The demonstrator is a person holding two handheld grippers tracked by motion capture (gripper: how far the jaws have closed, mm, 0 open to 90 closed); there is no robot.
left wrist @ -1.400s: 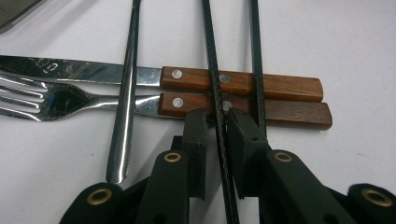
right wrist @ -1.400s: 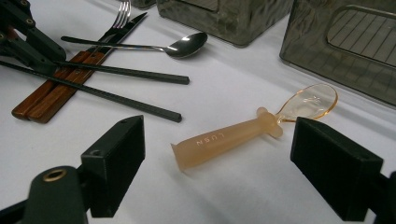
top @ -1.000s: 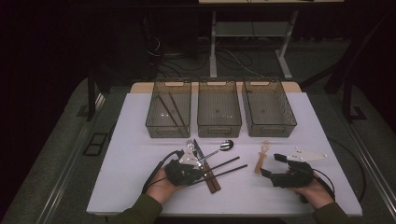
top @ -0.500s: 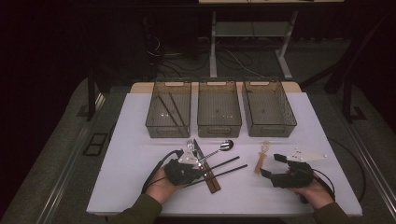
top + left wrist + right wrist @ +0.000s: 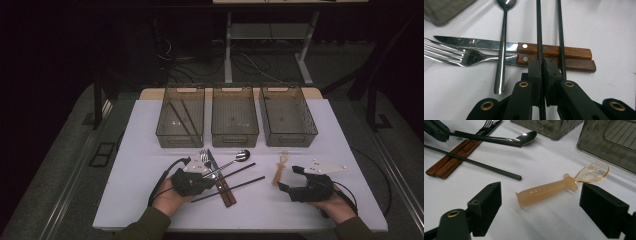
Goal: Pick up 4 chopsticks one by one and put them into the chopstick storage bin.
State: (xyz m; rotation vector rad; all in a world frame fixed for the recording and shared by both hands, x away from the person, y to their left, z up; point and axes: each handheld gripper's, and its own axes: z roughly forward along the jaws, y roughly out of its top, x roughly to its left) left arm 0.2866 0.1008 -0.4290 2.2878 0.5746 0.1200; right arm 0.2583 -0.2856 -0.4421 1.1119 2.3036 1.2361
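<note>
Between the earlier high views and this one, little has shifted: the left gripper (image 5: 192,181) sits at the same spot over the cutlery cluster, and the right gripper (image 5: 300,186) has kept its place.

Left gripper state: clenched on a thin dark chopstick (image 5: 539,37). In the left gripper view the pads meet on the rod near its close end, and the rod runs straight ahead from between them, crossing over the wooden handles of the knife (image 5: 554,50) and the fork (image 5: 556,62). A second chopstick (image 5: 560,37) lies just beside the jaws on the right, untouched. The metal spoon (image 5: 502,45) lies ahead to the left.

Handling judgement: the chopstick looks light, stiff and smooth (likely to pivot or slip in a narrow pinch). Holding it so near one end leaves a long lever ahead of the pads; a grip nearer the middle would probably steady it. Lift it clear of the handles before swinging.

Right gripper state: released, jaws wide apart. An amber plastic spoon (image 5: 559,188) lies on the table just ahead, between the two jaw lines, untouched.
</note>
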